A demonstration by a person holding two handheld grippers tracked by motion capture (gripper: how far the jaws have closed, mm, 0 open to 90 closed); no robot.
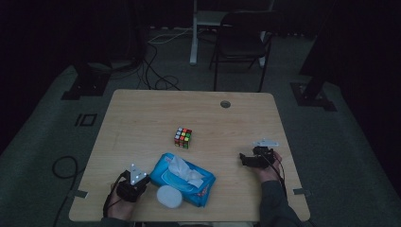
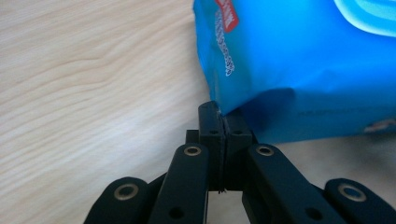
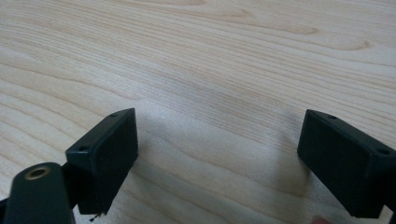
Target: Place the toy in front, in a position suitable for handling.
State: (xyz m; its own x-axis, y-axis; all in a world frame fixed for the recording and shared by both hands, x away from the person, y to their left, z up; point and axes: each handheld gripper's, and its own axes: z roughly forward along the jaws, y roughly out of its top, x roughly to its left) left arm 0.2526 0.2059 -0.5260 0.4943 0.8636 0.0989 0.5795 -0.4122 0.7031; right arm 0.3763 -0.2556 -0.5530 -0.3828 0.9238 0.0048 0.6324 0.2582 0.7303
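1. Wooden table point(image 1: 142, 118) in a dim room
2. Blue wipes pack point(image 1: 184, 178), lid open, lies at the near edge beside a white disc point(image 1: 169, 196)
3. Left gripper point(image 2: 223, 122): jaws pressed together, pinching the pack's corner
4. Right gripper point(image 3: 217, 149): jaws spread over bare wood
5. Puzzle cube point(image 1: 183, 137) sits mid-table

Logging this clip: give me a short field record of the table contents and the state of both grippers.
surface: wooden table
centre: scrambled puzzle cube
near edge: blue wet-wipes pack, lid open, a wipe sticking up
beside pack: white round lid, touching its front
left gripper: jaws closed, tips at the pack's edge; whether film is pinched is unclear
right gripper: jaws wide open over bare wood
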